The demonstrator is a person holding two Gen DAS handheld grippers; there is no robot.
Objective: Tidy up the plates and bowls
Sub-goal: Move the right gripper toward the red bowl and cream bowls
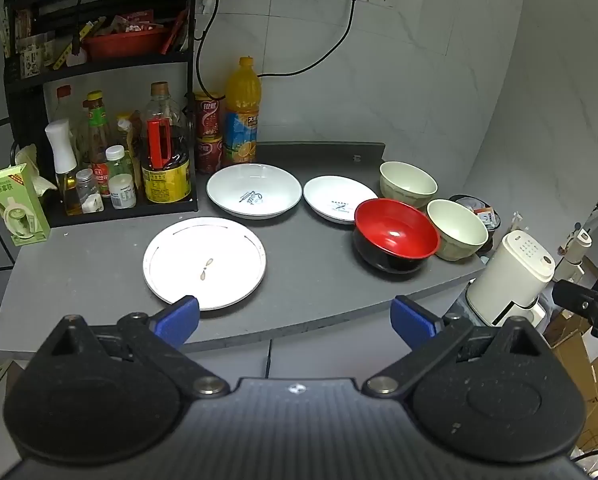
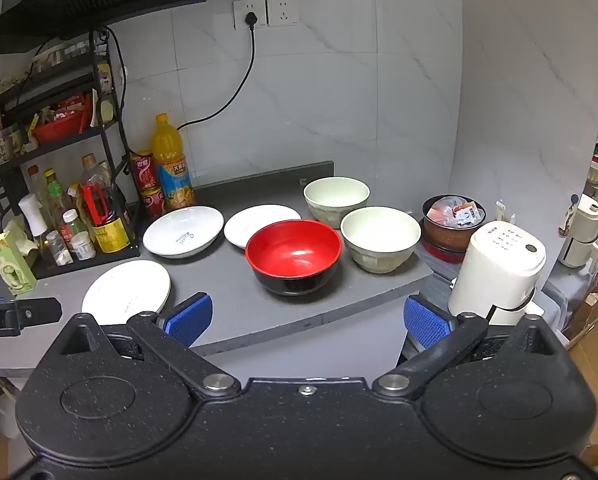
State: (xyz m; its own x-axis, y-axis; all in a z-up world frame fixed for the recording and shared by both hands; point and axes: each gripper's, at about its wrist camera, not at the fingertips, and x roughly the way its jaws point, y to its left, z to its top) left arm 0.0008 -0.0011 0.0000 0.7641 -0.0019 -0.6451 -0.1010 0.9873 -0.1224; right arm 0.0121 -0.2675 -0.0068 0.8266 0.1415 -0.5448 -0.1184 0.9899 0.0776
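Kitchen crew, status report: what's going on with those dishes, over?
Left tool open, right tool open, both empty. Three white plates, red-and-black bowl, two cream bowls unstacked on grey counter. Nothing blocking.

Red-and-black bowl (image 2: 294, 254), grey counter (image 2: 235, 312)

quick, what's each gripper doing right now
Left gripper: tongs open, holding nothing, short of the flat plate.
Right gripper: tongs open, holding nothing, short of the red bowl.

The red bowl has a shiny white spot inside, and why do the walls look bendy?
Left wrist view: the spot in the red bowl is glare from a light overhead. Right wrist view: same glare; the fisheye lens curves the wall and counter edges. Both pictures are sharp.
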